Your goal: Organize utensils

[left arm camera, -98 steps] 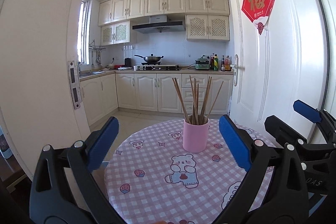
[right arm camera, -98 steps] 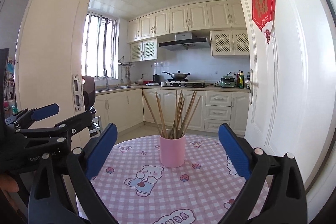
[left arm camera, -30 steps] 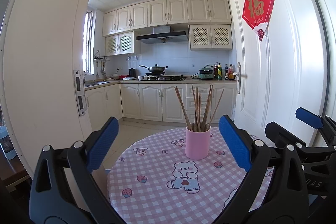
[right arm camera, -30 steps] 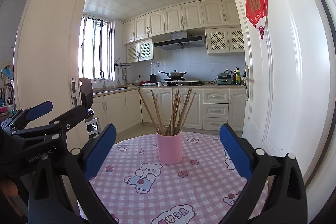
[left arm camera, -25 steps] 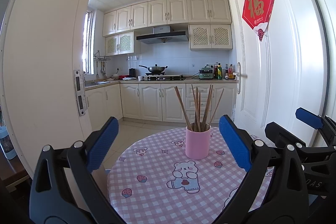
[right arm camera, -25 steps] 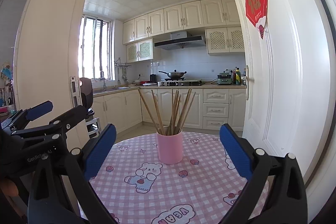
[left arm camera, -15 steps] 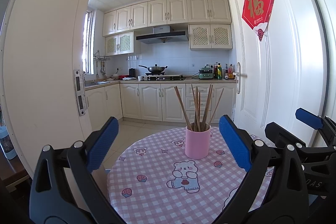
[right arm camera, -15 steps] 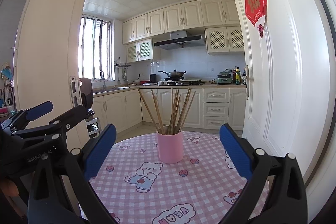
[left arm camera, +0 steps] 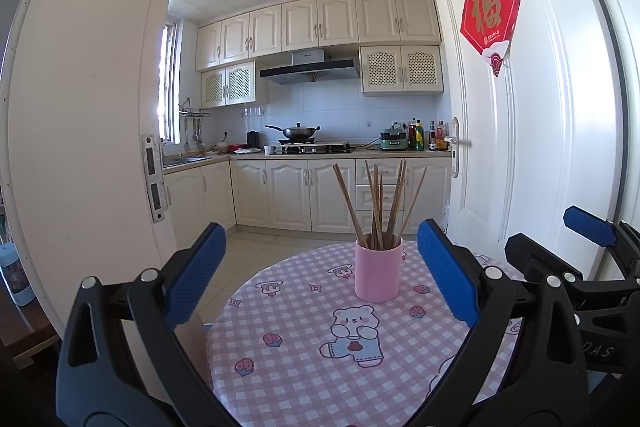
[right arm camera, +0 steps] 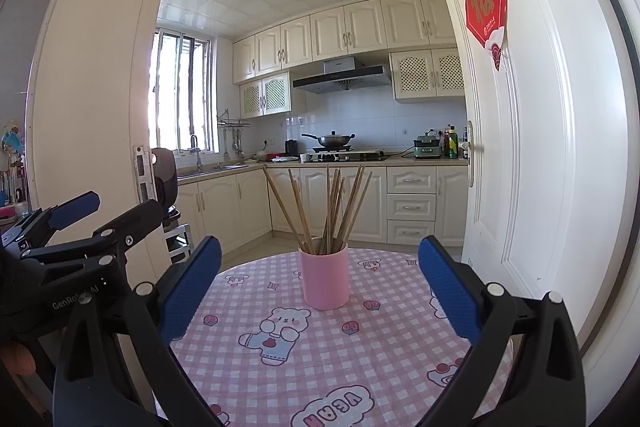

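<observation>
A pink cup (left arm camera: 378,274) holding several brown chopsticks (left arm camera: 376,205) stands upright near the far edge of a round table with a pink checked cloth (left arm camera: 304,359). It also shows in the right wrist view (right arm camera: 325,278), chopsticks (right arm camera: 332,207) fanned out. My left gripper (left arm camera: 322,277) is open and empty, held above the table short of the cup. My right gripper (right arm camera: 320,287) is open and empty, also short of the cup. Each gripper shows at the edge of the other's view.
A white door (left arm camera: 520,147) stands open close on the right of the table. A white door frame (left arm camera: 100,147) is on the left. Behind is a kitchen with cabinets and a wok (left arm camera: 296,131) on the stove.
Over the last second almost nothing moved. Since 3.3 s ago both grippers have tilted slightly up; the cup sits lower in view.
</observation>
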`<state>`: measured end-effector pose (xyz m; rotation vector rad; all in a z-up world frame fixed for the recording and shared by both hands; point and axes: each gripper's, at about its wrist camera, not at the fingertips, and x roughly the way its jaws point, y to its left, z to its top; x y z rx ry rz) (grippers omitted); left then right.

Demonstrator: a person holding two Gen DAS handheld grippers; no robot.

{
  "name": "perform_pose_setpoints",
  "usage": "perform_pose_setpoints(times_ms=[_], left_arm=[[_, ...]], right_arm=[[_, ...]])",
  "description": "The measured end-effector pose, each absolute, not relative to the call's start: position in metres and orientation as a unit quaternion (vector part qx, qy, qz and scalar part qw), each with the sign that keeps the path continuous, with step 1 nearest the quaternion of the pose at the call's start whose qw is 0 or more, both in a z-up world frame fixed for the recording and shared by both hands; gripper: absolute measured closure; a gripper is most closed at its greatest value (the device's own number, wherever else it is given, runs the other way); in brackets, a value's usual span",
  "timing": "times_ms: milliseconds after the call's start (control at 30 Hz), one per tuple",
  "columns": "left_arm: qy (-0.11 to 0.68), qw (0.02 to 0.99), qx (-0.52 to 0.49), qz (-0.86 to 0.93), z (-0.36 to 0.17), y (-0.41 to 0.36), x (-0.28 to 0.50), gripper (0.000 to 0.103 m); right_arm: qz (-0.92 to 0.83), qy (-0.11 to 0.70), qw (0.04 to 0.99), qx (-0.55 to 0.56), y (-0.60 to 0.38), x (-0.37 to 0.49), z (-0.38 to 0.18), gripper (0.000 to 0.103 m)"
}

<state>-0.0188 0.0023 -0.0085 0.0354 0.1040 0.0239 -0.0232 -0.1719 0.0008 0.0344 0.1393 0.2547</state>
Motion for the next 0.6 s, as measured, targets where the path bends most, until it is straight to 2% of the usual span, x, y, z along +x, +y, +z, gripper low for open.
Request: perform_pose_setpoints(times_ms=[600], left_arm=[[0.054, 0.998, 0.02, 0.012, -0.0087, 0.0027, -0.0193, 0.009]], right_arm=[[0.125, 0.074, 0.989, 0.021, -0.1711, -0.0251, 0.0005, 0.008]])
